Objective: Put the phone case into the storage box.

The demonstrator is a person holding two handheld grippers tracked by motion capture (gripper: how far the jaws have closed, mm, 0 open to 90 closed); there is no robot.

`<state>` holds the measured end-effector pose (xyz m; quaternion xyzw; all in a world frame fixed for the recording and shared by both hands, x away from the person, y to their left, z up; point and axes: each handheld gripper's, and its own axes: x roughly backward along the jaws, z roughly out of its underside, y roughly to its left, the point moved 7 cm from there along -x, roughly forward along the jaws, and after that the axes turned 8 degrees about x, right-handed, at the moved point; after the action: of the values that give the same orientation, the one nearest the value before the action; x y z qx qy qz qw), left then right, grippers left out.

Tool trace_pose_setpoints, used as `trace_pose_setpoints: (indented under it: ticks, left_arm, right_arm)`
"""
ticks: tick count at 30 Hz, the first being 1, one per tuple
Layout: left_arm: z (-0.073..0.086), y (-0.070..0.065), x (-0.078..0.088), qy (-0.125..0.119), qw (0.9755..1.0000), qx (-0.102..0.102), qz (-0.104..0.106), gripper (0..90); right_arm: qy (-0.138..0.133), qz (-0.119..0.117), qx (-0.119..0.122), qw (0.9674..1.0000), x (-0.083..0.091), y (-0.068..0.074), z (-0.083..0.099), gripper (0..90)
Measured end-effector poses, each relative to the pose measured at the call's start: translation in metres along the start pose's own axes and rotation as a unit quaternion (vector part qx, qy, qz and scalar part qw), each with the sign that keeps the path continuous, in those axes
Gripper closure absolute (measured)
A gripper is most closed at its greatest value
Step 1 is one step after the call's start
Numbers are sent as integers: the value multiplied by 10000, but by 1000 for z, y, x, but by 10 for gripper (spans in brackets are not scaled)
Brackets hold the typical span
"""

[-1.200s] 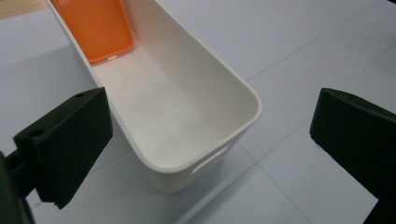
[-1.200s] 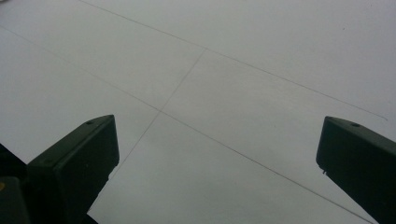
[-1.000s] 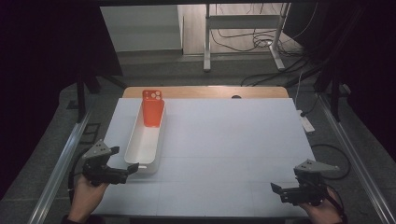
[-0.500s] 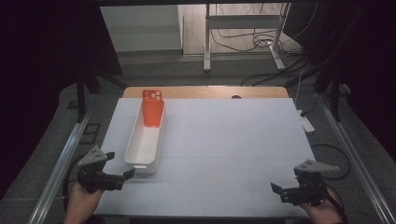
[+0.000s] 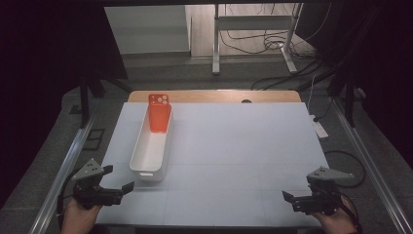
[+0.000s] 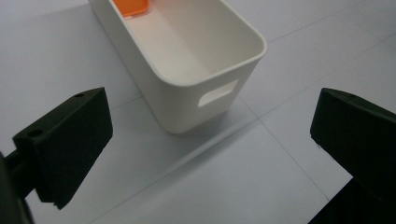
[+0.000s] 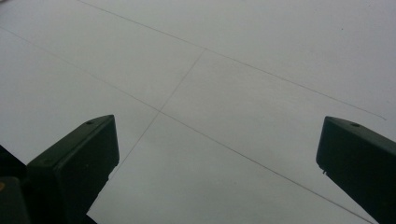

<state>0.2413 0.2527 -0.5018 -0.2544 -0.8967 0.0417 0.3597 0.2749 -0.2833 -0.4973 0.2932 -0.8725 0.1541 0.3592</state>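
Table [image 5: 243,146] lies under both your claws; white bin [image 5: 152,146] sits just ahead of your left gripper [image 5: 122,189], jaws wide apart w/ nothing between. Orange phone case [image 5: 159,116] leans at bin's far end, so stowing looks done. Right gripper [image 5: 291,200] gapes empty, well apart.

High view: fixed above the near edge, looking forward and down over the whole white bench [image 5: 234,146]. Left gripper view: riding low, aimed close at the near end of the white bin [image 6: 196,88], also seen from above at left [image 5: 151,151]. Right gripper view: close over bare bench surface [image 7: 224,93], angled down.
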Motion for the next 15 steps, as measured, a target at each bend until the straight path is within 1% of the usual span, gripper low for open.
trace_pose_setpoints:
  ticks: [10, 15]
  left_arm:
    - [12, 3, 8, 42, 9999, 145, -32, 0]
    - [18, 4, 11, 66, 9998, 184, -29, 0]
  right_arm:
    - [5, 20, -1, 10000, 0, 0, 0, 0]
    - [26, 27, 4, 10000, 0, 0, 0, 0]
